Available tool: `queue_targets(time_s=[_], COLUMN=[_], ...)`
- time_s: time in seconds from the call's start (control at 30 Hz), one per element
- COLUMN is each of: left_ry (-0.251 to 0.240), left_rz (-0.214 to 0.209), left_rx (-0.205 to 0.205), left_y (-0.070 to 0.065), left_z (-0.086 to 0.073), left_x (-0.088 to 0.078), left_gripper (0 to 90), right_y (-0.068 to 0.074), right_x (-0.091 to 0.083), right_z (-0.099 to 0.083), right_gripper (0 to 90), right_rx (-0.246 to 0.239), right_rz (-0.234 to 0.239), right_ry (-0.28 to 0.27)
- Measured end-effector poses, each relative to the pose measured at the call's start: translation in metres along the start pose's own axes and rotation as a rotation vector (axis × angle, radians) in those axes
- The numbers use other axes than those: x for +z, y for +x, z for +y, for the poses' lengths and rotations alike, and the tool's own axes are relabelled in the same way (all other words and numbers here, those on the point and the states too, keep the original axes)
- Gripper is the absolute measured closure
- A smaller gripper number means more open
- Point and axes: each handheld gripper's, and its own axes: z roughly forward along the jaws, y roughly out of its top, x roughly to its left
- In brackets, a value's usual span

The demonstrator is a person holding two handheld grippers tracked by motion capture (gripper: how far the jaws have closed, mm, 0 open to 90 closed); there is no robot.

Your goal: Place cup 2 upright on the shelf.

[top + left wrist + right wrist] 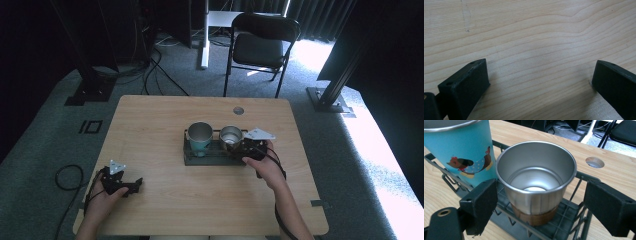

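1. Right gripper (248,148) is parked at the right end of the black wire rack (192,159) in the middle of the wooden table (165,200). Its jaws are spread wide with nothing pinched between them.
2. From the right gripper view, the steel cup (536,180) sits dead centre between those jaws, upright in the rack, shiny inside, with a brown band around its base. Neither jaw looks to be touching it, there's a gap on both sides.
3. Just beside it in the same rack is a teal tumbler (461,147) with a little dachshund picture on it, also upright. From above, the tumbler is the left one and the steel cup the right one, close together.
4. Left gripper (131,186) is way off at the near-left part of the table, well apart from the rack. Its own view shows bare wood grain between two jaws standing far apart, so it's wide open and empty too.
5. Black folding chair (260,45) behind the table on the carpet, plus a round cable hole (238,110) in the tabletop near the far edge.
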Motion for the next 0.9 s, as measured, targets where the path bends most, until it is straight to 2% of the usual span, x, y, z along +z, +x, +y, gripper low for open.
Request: queue_targets(time_s=[0.2, 0.6, 0.63, 0.9], left_ry=[0.000, -0.001, -0.001, -0.002], left_rz=[0.000, 0.000, 0.000, 0.000], left_rx=[0.000, -0.001, -0.001, -0.001], left_y=[0.000, 0.000, 0.000, 0.000], left_z=[0.000, 0.000, 0.000, 0.000], left_x=[0.000, 0.000, 0.000, 0.000], left_gripper=[1.5, 1.5, 1.5, 1.5], right_y=[-0.005, -0.016, -0.019, -0.026], right_x=[-0.008, -0.023, -0.028, -0.040], right_z=[-0.007, -0.024, -0.028, -0.042], right_gripper=[11.8, 11.8, 11.9, 11.8], right_rx=[0.019, 0.023, 0.041, 0.054], right_rz=[0.008, -0.033, -0.031, -0.042], right_ry=[-0.004, -0.008, -0.020, 0.000])
